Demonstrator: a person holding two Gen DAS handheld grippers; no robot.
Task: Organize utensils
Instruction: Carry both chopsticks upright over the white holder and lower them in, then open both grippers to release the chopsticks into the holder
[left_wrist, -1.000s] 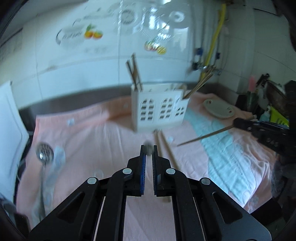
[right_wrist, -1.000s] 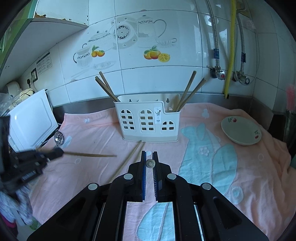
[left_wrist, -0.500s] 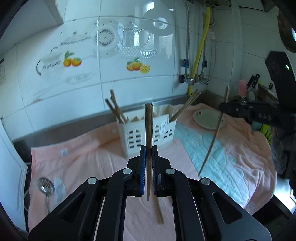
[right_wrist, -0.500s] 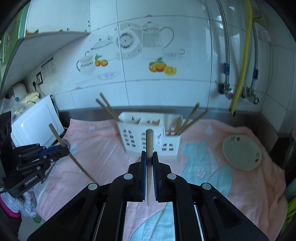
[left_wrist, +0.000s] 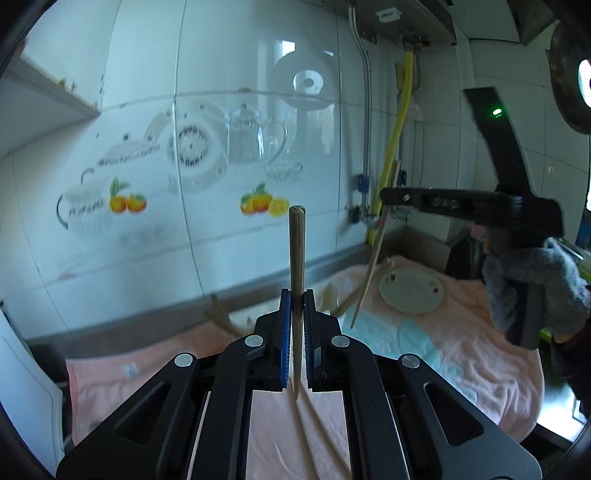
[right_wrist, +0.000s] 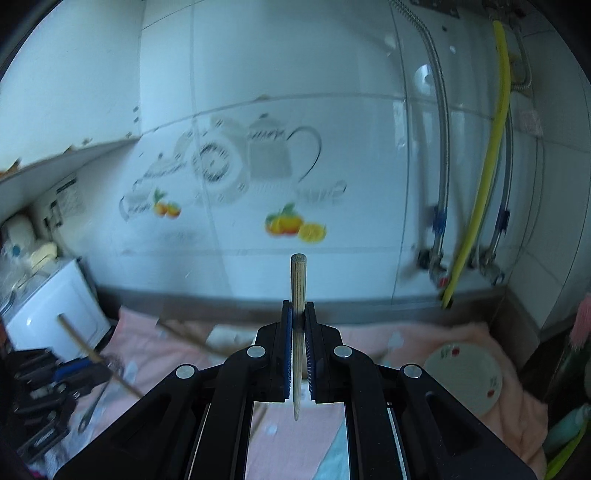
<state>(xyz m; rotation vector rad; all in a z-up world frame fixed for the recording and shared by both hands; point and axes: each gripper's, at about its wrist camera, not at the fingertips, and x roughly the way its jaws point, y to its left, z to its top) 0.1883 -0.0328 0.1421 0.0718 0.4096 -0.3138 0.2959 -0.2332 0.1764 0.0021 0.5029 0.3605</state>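
Observation:
My left gripper (left_wrist: 296, 295) is shut on a wooden chopstick (left_wrist: 296, 251) that stands upright between the jaws. My right gripper (right_wrist: 298, 306) is shut on another wooden chopstick (right_wrist: 297, 280), also upright. Both are lifted high above the pink towel (left_wrist: 461, 354). The white utensil holder is mostly hidden behind the grippers; chopsticks in it (left_wrist: 351, 299) poke out beside my left gripper. The right gripper (left_wrist: 384, 195) with its chopstick (left_wrist: 376, 251) shows at the right of the left wrist view. The left gripper's chopstick (right_wrist: 92, 354) shows at the left of the right wrist view. Two more chopsticks (left_wrist: 314, 435) lie on the towel.
A small white plate (left_wrist: 412, 291) sits on the towel at the right, also in the right wrist view (right_wrist: 461, 376). A tiled wall with a yellow pipe (right_wrist: 480, 206) stands behind. A white appliance (right_wrist: 55, 317) is at the left. A metal spoon (right_wrist: 92, 406) lies at the towel's left edge.
Both grippers have risen and tilted upward with their chopsticks. The holder has dropped behind the jaws and the wall now fills both views.

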